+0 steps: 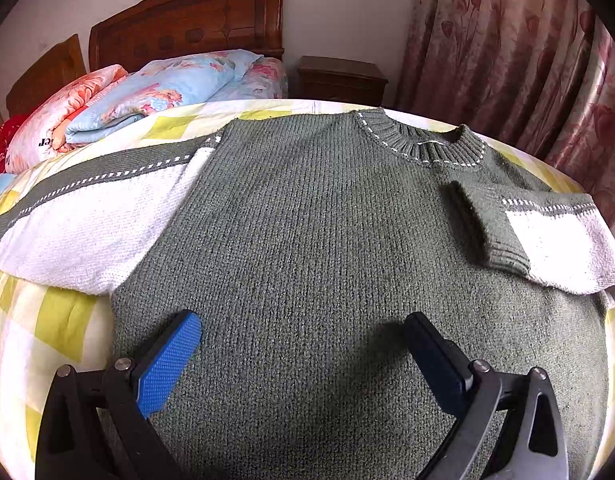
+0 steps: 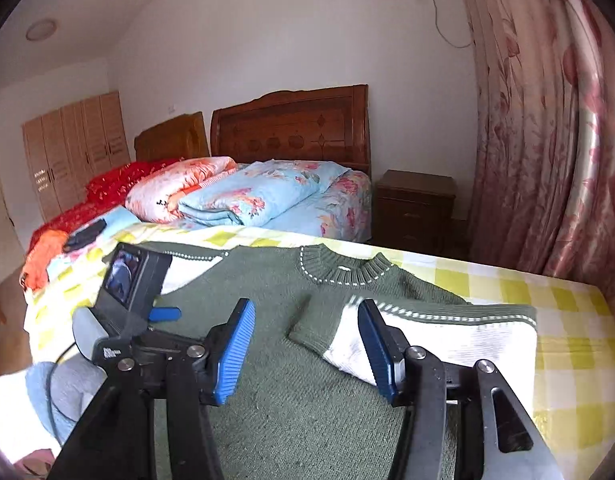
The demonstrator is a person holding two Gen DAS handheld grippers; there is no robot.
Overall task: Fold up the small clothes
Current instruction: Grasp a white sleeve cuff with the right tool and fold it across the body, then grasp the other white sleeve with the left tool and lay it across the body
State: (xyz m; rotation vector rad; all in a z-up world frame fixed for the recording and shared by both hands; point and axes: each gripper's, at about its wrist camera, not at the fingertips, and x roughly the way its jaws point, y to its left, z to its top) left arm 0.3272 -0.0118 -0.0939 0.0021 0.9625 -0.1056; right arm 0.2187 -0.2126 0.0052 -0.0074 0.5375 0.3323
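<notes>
A grey-green knit sweater (image 1: pixel 307 240) (image 2: pixel 275 292) lies flat, front up, on a yellow-checked sheet (image 1: pixel 47 320). Its white-and-green left sleeve (image 1: pixel 87 220) stretches out to the left. The other sleeve (image 1: pixel 547 240) (image 2: pixel 447 332) is folded inward, with its green cuff resting on the chest. My left gripper (image 1: pixel 301 322) hovers open over the lower body of the sweater, with nothing between its blue pads. My right gripper (image 2: pixel 306 306) is open too, above the sweater near the folded sleeve's cuff and holding nothing. In the right wrist view, the left gripper's camera body (image 2: pixel 125 280) shows at the left.
Folded floral quilts (image 1: pixel 155 92) (image 2: pixel 251 192) lie on a bed beyond the sheet, against a wooden headboard (image 2: pixel 291 128). A dark nightstand (image 1: pixel 339 80) and pink curtains (image 1: pixel 527 60) stand to the right. A wardrobe (image 2: pixel 75 152) is at the far left.
</notes>
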